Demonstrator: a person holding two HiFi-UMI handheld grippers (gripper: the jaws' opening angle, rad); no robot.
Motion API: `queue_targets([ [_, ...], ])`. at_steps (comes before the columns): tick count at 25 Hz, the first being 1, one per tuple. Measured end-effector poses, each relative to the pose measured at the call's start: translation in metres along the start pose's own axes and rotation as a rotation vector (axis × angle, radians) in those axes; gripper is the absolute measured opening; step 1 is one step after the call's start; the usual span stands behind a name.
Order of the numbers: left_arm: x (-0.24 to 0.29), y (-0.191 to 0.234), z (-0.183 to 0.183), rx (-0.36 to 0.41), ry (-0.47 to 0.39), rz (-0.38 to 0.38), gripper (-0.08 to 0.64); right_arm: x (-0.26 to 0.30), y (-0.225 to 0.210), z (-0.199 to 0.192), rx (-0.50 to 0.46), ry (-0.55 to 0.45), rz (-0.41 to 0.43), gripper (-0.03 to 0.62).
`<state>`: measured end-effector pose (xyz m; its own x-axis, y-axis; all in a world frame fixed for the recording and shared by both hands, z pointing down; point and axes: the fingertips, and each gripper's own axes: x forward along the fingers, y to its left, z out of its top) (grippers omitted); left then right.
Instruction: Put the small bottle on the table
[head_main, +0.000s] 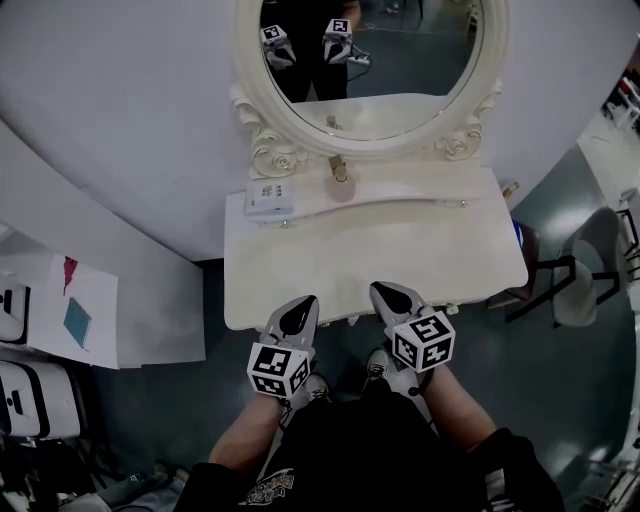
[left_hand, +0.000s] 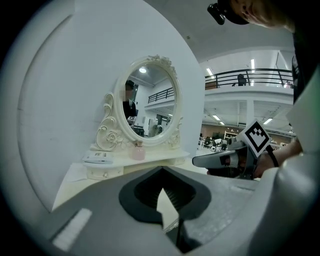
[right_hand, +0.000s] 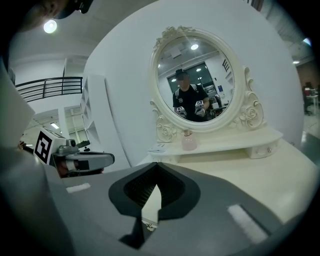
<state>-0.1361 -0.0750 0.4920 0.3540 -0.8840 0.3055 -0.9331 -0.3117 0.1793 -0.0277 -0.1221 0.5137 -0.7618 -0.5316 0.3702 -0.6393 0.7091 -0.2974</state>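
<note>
At the front edge of the desk (head_main: 400, 250) your left tongs (head_main: 306, 303) and right tongs (head_main: 383, 291) are closed, empty; the bottle (head_main: 340, 185) stands on the back shelf (head_main: 410, 193).

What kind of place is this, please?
Probably a staged bedroom corner inside a large hall: a cream dressing table with an oval mirror stands against a white backdrop, while a balcony railing and ceiling lights show behind.

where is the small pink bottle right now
In the head view the small bottle stands on the vanity's raised shelf under the oval mirror, right of a white box.
</note>
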Motion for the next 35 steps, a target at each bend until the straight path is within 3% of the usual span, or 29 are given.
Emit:
queue_targets([
  [16, -0.050, 0.003, -0.030, 0.004, 0.020, -0.137, 0.000, -0.020, 0.068, -0.043, 0.031, -0.006, -0.104, 0.028],
  [35, -0.088, -0.003, -0.044, 0.033, 0.018, -0.225, 0.000, -0.042, 0.113, -0.065, 0.042, -0.038, -0.179, 0.028],
])
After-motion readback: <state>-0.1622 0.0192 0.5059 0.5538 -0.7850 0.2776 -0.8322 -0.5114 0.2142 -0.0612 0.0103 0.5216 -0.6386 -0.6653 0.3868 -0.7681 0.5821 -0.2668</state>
